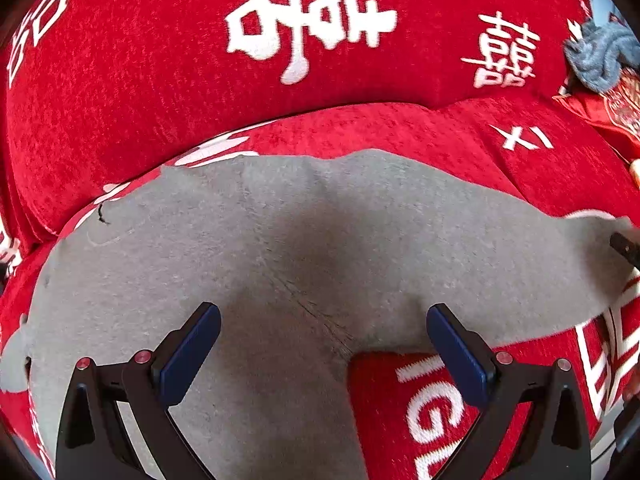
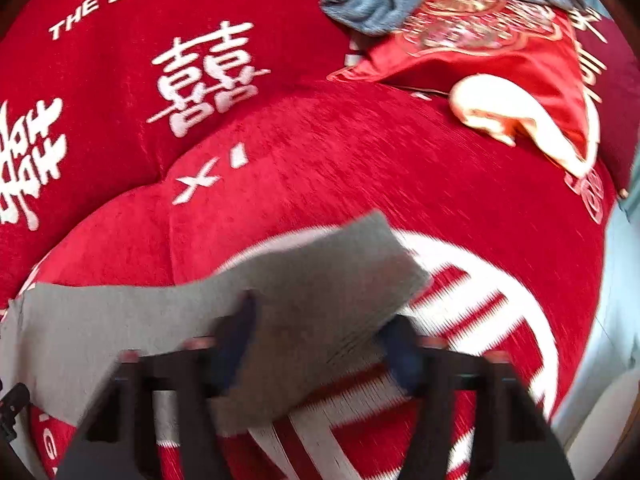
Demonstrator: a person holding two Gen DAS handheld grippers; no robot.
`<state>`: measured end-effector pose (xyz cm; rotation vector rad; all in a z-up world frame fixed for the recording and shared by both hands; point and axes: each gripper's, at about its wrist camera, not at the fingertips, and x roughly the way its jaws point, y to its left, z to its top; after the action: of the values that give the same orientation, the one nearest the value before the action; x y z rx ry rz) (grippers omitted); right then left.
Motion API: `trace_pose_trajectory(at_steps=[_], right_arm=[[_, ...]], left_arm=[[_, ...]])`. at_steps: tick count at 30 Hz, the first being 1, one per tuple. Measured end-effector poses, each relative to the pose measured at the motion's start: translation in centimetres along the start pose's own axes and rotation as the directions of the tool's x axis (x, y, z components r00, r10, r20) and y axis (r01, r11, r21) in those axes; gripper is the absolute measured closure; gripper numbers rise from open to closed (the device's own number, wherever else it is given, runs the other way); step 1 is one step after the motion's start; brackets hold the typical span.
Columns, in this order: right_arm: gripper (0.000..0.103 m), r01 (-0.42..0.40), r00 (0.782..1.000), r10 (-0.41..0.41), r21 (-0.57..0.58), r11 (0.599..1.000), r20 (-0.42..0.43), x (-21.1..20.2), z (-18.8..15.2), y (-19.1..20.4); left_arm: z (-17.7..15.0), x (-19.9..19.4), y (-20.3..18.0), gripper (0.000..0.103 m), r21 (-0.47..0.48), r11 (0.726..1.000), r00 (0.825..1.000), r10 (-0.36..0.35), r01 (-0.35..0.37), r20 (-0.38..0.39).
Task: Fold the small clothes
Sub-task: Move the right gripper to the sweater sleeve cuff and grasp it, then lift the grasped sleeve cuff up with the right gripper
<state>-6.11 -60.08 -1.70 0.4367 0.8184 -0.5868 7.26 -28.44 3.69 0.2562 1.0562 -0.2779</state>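
Observation:
A small grey pair of trousers (image 1: 280,240) lies spread flat on the red sofa seat (image 1: 400,132), one leg reaching right and one toward the lower left. My left gripper (image 1: 322,312) hovers open over the middle of the garment near the crotch, with nothing pinched. In the blurred right wrist view, the end of the right grey leg (image 2: 320,272) lies between the fingers of my right gripper (image 2: 320,340), whose jaws still stand apart. One right fingertip (image 1: 624,246) shows at that leg's end in the left wrist view.
The sofa backrest (image 1: 160,80) with white characters rises behind the seat. A crumpled blue-grey cloth (image 2: 380,4) and a red embroidered satin cloth (image 2: 500,52) with a pale lining lie at the back right. The seat's edge and pale floor (image 2: 616,280) are at the right.

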Motion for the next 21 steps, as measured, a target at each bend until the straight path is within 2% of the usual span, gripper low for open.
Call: trace_pose_trajectory(at_steps=[1, 4, 8, 10, 13, 16, 21], right_arm=[[0.096, -0.029, 0.999, 0.029, -0.01, 1.0, -0.018, 0.4, 0.2, 0.0], [0.096, -0.076, 0.997, 0.076, 0.004, 0.997, -0.001, 0.1, 0.1, -0.6], [0.096, -0.154, 0.983, 0.148, 0.059, 0.986, 0.109, -3.1, -0.5, -2.7], [0.096, -0.158, 0.979, 0.147, 0.072, 0.985, 0.137, -4.0, -0.8, -3.3], [0.096, -0.149, 0.98, 0.138, 0.067, 0.987, 0.141, -4.2, -0.8, -3.2], [0.096, -0.141, 0.983, 0.133, 0.055, 0.989, 0.125, -4.1, -0.5, -2.5], [0.096, -0.15, 0.979, 0.143, 0.034, 0.988, 0.148, -5.6, -0.2, -1.7]], left_arm=[[0.1, 0.1, 0.3, 0.0, -0.008, 1.0, 1.0, 0.001, -0.001, -0.001], [0.5, 0.5, 1.2, 0.0, -0.032, 0.999, 1.0, 0.012, -0.011, 0.0], [1.4, 1.4, 2.5, 0.0, -0.086, 0.996, 1.0, 0.012, -0.013, -0.019], [1.6, 1.9, 2.6, 0.0, -0.093, 0.995, 0.999, 0.02, -0.022, -0.029], [1.5, 3.5, 1.5, 0.0, -0.038, 0.999, 0.996, 0.026, -0.03, -0.089], [1.4, 2.9, 1.2, 0.0, -0.009, 0.999, 0.997, 0.042, -0.042, -0.06], [1.0, 0.9, 2.4, 0.0, -0.031, 0.999, 1.0, 0.016, -0.017, -0.027]])
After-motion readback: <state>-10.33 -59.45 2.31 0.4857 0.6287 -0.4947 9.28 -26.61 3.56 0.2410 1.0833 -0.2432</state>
